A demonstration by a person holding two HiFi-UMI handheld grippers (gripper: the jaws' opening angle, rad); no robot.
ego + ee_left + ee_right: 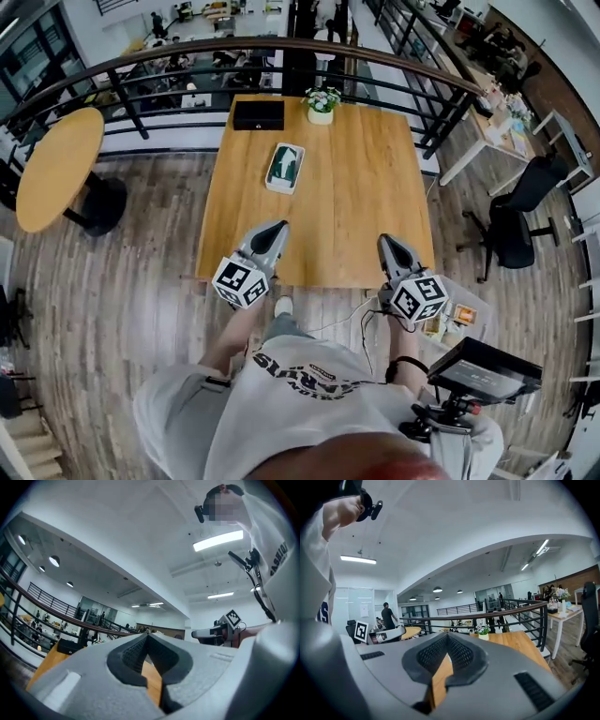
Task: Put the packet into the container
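A white and green packet (pixel 285 167) lies flat on the wooden table (pixel 366 197), left of its middle. A black box-shaped container (pixel 258 114) stands at the table's far left edge and also shows low in the left gripper view (pixel 70 645). My left gripper (pixel 276 229) hovers over the near edge of the table, short of the packet, jaws shut and empty. My right gripper (pixel 386 242) is held over the near right edge, also shut with nothing in it. Both gripper views look level across the table, and the packet is hidden in them.
A small pot of flowers (pixel 321 103) stands at the table's far edge beside the container. A dark railing (pixel 281 47) curves behind the table. A round table (pixel 58 164) is at the left, an office chair (pixel 511 220) at the right, and a screen on a stand (pixel 483 370) by my right side.
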